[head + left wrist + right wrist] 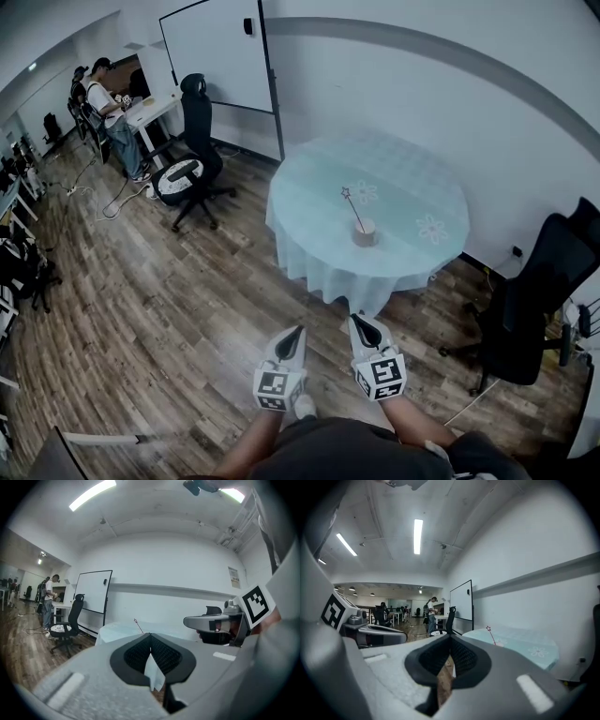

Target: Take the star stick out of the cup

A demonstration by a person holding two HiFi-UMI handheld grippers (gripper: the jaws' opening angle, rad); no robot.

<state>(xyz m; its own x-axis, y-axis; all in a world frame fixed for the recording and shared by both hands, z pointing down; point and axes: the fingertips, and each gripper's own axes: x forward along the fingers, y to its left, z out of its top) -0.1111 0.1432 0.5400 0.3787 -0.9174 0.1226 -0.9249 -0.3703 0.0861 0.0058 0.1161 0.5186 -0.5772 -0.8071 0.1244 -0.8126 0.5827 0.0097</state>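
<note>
The cup (364, 232) stands near the middle of the round, cloth-covered surface (412, 187), well apart from both grippers, with a stretch of floor (187, 309) between. The star stick (352, 209) rises from the cup with its long axis tilted. In the head view it leans up and to the left, with the star at the far top end and the lower end hidden inside the cup.

The left gripper (295, 336) and the right gripper (364, 328) are held side by side close to the person's body, both pointing toward the surface. Each gripper view shows its jaws clenched tip to tip with nothing between them.

The cup lies almost straight ahead of the right gripper and off to the right of the left one, so I judge the right gripper the better placed to reach it. From the left gripper view the stick (138, 626) shows just left of the jaw line, and from the right gripper view it (491, 635) sits to the right.

Because of the lean, the likely move is to close the distance, open the jaws, and take the shaft above the rim.
</note>
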